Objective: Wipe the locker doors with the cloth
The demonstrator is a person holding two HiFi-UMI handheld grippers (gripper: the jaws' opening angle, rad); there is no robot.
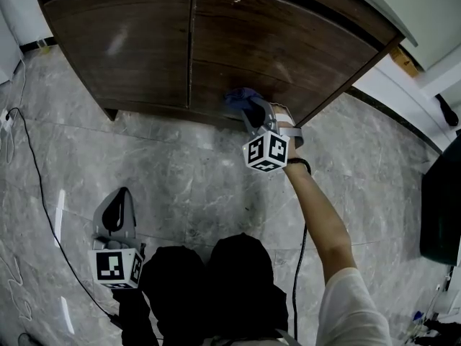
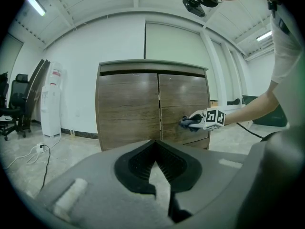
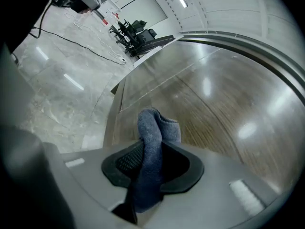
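Cloth [image 3: 153,147]: a blue-grey rag, bunched and standing up between the jaws of the right gripper [image 3: 151,173]. Its free fold pokes out ahead of the jaw tips and meets the wood.
Right gripper jaws: clamped on the cloth — the pads press its lower part from both sides, held apart only by the fabric's thickness.
Right locker door [image 1: 288,42]: dark wood grain, straight ahead of the right jaws. The cloth sits against its lower part, not far from the seam with the other door.
Left locker door [image 1: 122,45]: off to the left of the right jaws, with nothing touching it.
Left gripper [image 2: 156,173]: jaws together at the tips with nothing between them. It hangs low and well apart from the locker, with both doors far ahead of its jaws.
Step in hand: wiping the right door, judging from the cloth on its face.
Done so far: hard to say — no wet streak or dust line on either door shows which stretches are covered.
Left to do: likely the strip of the right door below the jaws, then the left door unless it is already wiped. The pictures cannot settle that.
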